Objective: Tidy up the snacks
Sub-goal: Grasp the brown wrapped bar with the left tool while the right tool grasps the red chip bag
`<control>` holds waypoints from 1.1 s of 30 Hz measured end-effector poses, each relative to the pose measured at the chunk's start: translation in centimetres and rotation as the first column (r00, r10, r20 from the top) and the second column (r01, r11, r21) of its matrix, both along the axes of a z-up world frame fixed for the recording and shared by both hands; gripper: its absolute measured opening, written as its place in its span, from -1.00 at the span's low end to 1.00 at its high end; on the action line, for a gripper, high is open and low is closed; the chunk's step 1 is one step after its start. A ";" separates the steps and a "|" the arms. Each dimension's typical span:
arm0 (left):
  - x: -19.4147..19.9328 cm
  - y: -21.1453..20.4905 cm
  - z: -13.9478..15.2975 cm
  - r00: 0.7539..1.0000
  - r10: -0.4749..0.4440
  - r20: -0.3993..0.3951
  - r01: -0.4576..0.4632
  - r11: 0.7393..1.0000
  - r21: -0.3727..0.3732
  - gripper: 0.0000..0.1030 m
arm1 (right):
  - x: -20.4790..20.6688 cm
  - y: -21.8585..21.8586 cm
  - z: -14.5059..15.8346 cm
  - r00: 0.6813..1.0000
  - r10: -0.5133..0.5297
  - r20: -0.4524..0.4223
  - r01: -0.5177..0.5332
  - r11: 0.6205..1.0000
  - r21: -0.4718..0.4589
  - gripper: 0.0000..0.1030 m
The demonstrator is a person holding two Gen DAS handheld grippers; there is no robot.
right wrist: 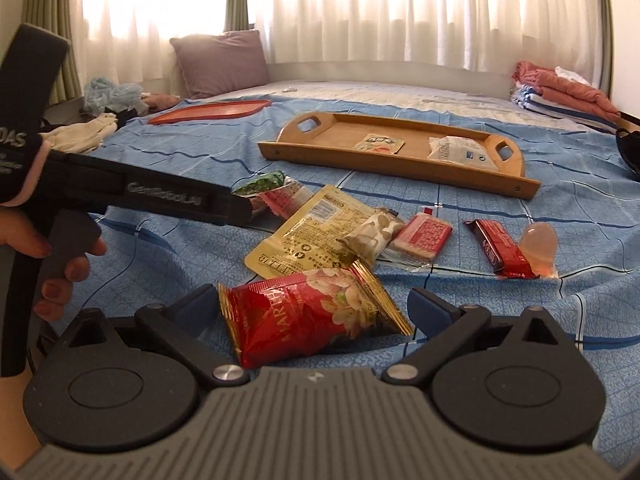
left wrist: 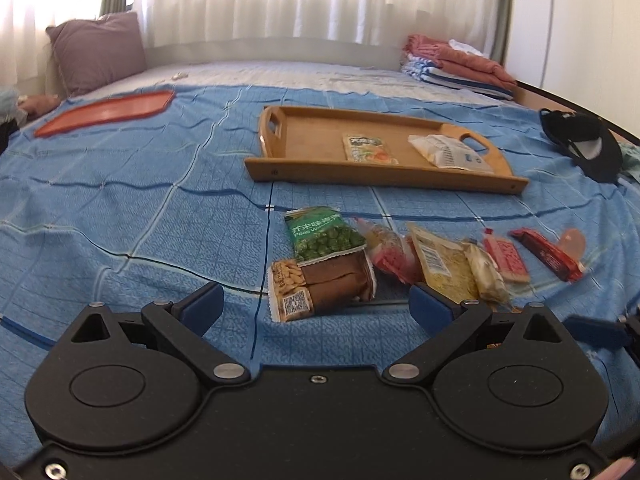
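- Both grippers' fingers stand wide: left gripper around the brown packet, right gripper around the red packet, both lying on the bed.
- Closing risk: slippery wrappers may squirt out or bedsheet may bunch.

black cap partly out of frame

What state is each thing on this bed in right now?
Left hand-held gripper: open, brown peanut snack packet between its fingers, ungripped.
Right hand-held gripper: open, red foil packet between its fingers.
Wooden tray with handles: holding two packets.
Flat red lid: lying on the blue sheet.
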State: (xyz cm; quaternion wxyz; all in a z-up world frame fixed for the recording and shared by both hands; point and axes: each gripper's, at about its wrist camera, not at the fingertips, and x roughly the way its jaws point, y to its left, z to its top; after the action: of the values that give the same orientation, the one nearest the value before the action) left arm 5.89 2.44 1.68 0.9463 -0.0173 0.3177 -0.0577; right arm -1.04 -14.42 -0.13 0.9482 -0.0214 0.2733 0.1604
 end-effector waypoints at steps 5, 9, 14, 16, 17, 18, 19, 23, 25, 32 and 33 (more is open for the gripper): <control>1.6 0.5 -0.7 0.999 0.041 -0.027 -0.042 0.998 -0.053 0.77 | 0.1 0.2 -0.4 1.000 -0.022 0.020 0.022 1.000 -0.006 1.00; 2.2 0.4 -1.1 0.999 0.037 -0.034 -0.039 0.998 -0.056 0.64 | 0.3 0.3 -1.0 0.999 -0.040 0.022 0.040 0.999 -0.016 1.00; 2.5 0.2 -1.3 0.999 0.030 -0.029 -0.031 0.998 -0.047 0.51 | 0.3 0.0 -1.5 0.998 -0.058 0.021 0.058 0.998 -0.006 1.00; 2.5 0.0 -1.5 0.999 0.033 -0.022 -0.034 0.998 -0.044 0.41 | 0.3 -0.1 -1.6 0.998 -0.064 0.018 0.064 0.998 0.000 1.00; 2.5 -0.1 -1.5 0.999 0.032 -0.021 -0.033 0.998 -0.044 0.37 | 0.3 -0.1 -1.7 0.998 -0.067 0.016 0.067 0.998 0.003 1.00; 2.5 -0.1 -1.5 0.999 0.027 -0.021 -0.028 0.999 -0.044 0.35 | 0.3 -0.1 -1.7 0.998 -0.068 0.016 0.068 0.998 0.004 1.00; 2.5 -0.2 -1.5 1.000 0.021 -0.021 -0.022 0.999 -0.042 0.29 | 0.2 0.0 -1.8 0.998 -0.069 0.017 0.068 0.998 0.001 1.00; 2.6 -0.3 -1.6 1.000 0.014 -0.022 -0.015 0.999 -0.033 0.28 | 0.3 0.1 -1.8 0.998 -0.067 0.018 0.067 0.998 -0.003 1.00; 2.6 -0.2 -1.7 1.000 0.012 -0.025 -0.012 0.999 -0.037 0.28 | 0.3 0.0 -1.9 0.998 -0.068 0.016 0.068 0.998 0.000 1.00; 2.9 -0.6 -2.0 1.000 0.008 -0.030 -0.009 1.000 -0.016 0.34 | 0.2 0.1 -2.0 0.997 -0.070 0.019 0.069 0.998 0.003 1.00; 2.9 -0.7 -2.1 1.000 0.009 -0.028 -0.010 1.000 -0.014 0.34 | 0.3 0.1 -2.0 0.997 -0.070 0.018 0.070 0.998 0.003 1.00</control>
State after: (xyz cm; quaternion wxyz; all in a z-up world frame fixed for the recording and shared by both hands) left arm 8.78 1.78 -0.37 0.9418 -0.0262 0.3305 -0.0551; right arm -0.77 -14.36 -2.10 0.9557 -0.0121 0.2649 0.1274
